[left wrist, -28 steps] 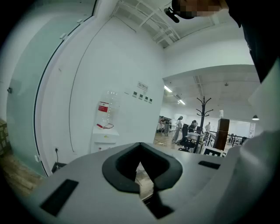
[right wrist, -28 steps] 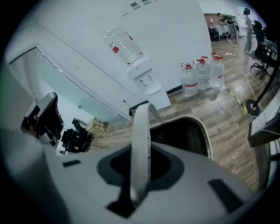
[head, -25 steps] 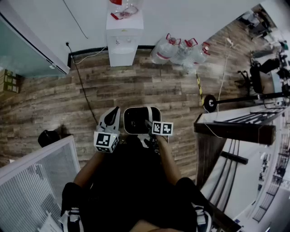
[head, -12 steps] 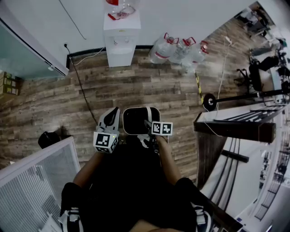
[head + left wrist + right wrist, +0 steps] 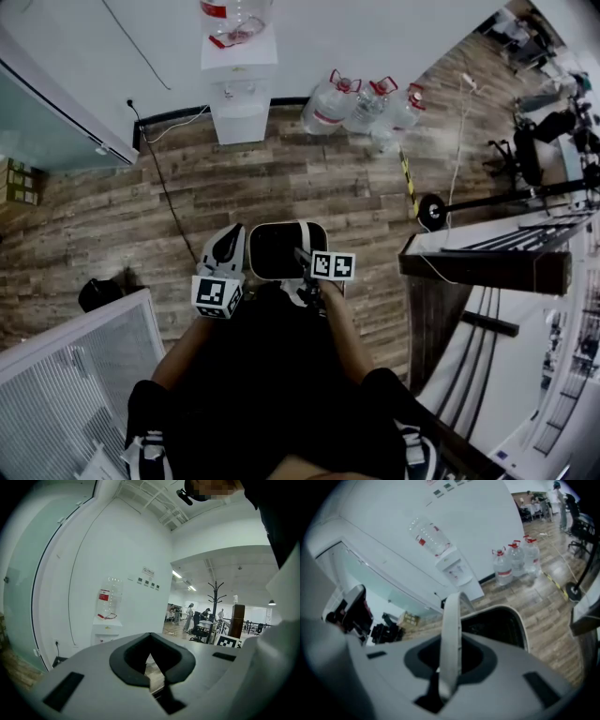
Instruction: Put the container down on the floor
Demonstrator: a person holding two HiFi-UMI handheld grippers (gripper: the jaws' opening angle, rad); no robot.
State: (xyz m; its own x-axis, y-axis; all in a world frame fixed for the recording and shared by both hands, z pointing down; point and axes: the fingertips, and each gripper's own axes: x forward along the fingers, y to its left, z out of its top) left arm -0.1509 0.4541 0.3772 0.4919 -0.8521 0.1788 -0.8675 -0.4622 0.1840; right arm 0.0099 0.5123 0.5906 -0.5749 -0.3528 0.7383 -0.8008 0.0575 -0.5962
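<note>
Got a good stretch of bare brown wood-plank floor (image 5: pixel 309 187) straight ahead, running up to the white wall. Bounded up there by a white water dispenser with a clear bottle on top (image 5: pixel 239 94) and 3 clear water jugs with red caps (image 5: pixel 361 103) bunched together just right of it. Crossed on the left by a thin black cable (image 5: pixel 169 197) coming down from the wall. Tighter at the sides: white slatted partition (image 5: pixel 75 366) at lower left with a small black round object (image 5: pixel 98 292) near its corner, dark wooden table edge (image 5: pixel 483 267) at right.

Held in front of the person's dark-clothed torso, over that floor: white rectangular plastic container with rounded corners and a dark inside (image 5: pixel 286 248), open top facing up. Thin white arched handle (image 5: pixel 451 620) standing up from its near rim. Clamped on that handle: right gripper (image 5: pixel 305 258), jaws closed tight on the strip. Parked just beside the container's left rim: left gripper (image 5: pixel 228 253), jaws together with nothing between them, only a sliver of floor showing through. Can't tell if actually touching the rim.
</note>
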